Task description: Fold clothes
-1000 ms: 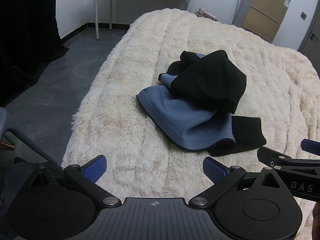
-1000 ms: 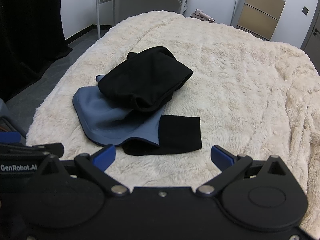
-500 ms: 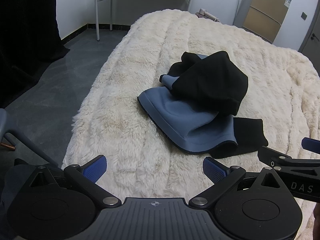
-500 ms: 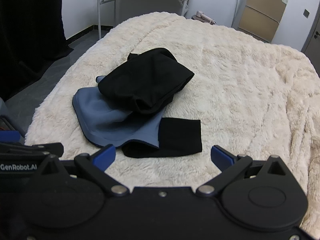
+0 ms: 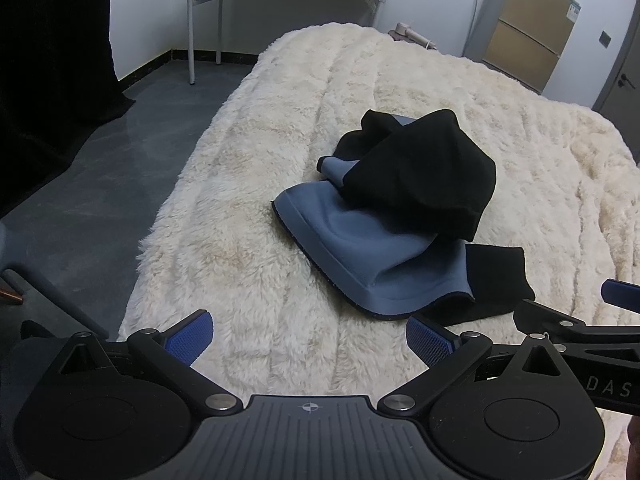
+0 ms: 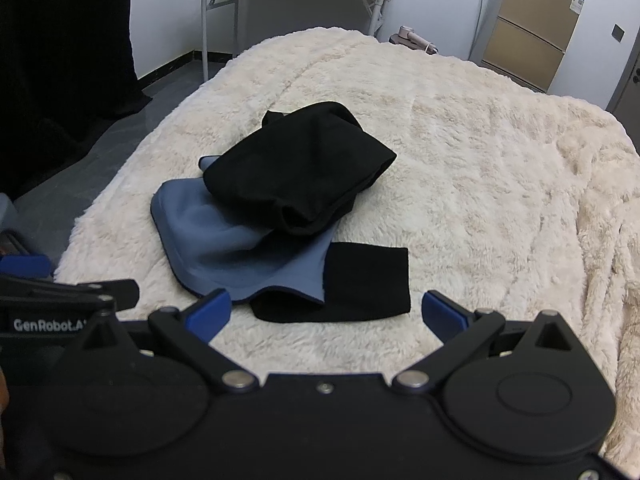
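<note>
Garment (image 5: 384,216), black with a blue lining turned out, lies crumpled on the bed (image 5: 248,264) ahead of me. I hold the left gripper (image 5: 308,336) and right gripper (image 6: 326,308) just short of it, fingers wide and empty, the two side by side.

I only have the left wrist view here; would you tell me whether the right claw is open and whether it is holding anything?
Observer: The right claw is open and empty, with both blue pads spread wide.
Operator: Thank you. What lies straight ahead of it?
Observer: The flat black flap of the garment lies on the blanket just beyond the fingertips, roughly centred between them, and neither pad touches it.
</note>
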`<act>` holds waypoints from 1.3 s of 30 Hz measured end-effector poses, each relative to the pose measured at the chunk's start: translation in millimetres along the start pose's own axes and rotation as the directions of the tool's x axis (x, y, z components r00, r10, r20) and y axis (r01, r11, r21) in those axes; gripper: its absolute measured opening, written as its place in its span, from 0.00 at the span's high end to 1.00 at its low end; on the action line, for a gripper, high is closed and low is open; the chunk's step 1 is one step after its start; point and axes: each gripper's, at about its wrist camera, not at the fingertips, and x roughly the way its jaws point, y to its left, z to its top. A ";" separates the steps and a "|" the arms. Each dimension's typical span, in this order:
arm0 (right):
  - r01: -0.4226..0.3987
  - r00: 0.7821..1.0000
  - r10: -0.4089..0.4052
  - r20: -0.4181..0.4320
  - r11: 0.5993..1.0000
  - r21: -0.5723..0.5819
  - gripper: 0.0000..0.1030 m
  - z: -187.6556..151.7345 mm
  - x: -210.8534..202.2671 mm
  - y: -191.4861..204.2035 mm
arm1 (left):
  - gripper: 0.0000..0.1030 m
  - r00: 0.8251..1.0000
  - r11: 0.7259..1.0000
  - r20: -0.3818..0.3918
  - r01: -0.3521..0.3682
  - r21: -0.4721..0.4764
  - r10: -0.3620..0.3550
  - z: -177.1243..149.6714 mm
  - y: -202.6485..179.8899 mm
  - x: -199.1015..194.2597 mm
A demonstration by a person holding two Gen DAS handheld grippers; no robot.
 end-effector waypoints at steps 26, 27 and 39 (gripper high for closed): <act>-0.139 0.983 0.156 0.094 0.975 -0.172 0.00 21.9 50.9 -1.0 | 0.00 0.932 0.993 0.360 0.084 -0.088 -0.047 -3.9 49.5 -20.0; -0.145 0.982 0.164 0.090 0.971 -0.190 0.00 25.9 56.2 -0.9 | 0.00 0.925 0.993 0.377 0.083 -0.087 -0.044 -3.1 51.9 -20.7; -0.129 0.984 0.168 0.066 0.911 -0.391 0.33 47.7 103.8 37.1 | 0.00 0.884 0.954 0.417 0.278 -0.112 -0.209 34.4 76.5 9.4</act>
